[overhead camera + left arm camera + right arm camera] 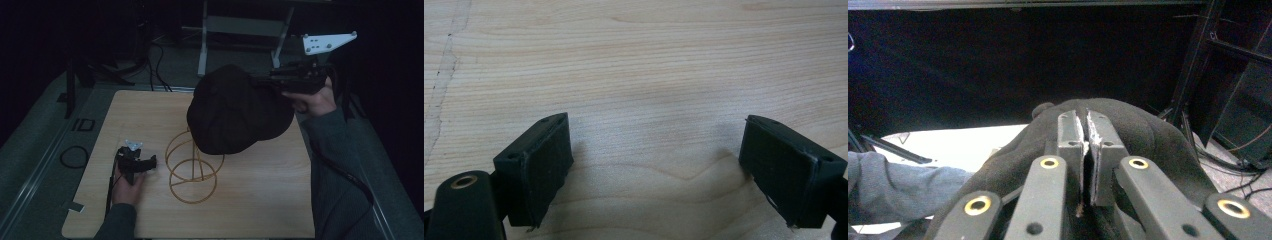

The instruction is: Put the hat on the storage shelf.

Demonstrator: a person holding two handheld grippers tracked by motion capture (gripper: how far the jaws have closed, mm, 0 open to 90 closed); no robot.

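The right gripper [260,80] has its jaws pinched closed on the edge of a dark cap [235,112], holding it lifted above the desk's [260,200] far right part, so the soft crown hangs down and partly drapes over the top of a yellow wire stand [192,167]. That grip on the rim probably lets the cap's opening face the stand's rounded top. The stand sits upright near the middle of the desk. The left gripper [150,162] rests low near the desk's left edge, just beside the stand's base, jaws spread wide with nothing between them, seemingly ready to steady the stand.
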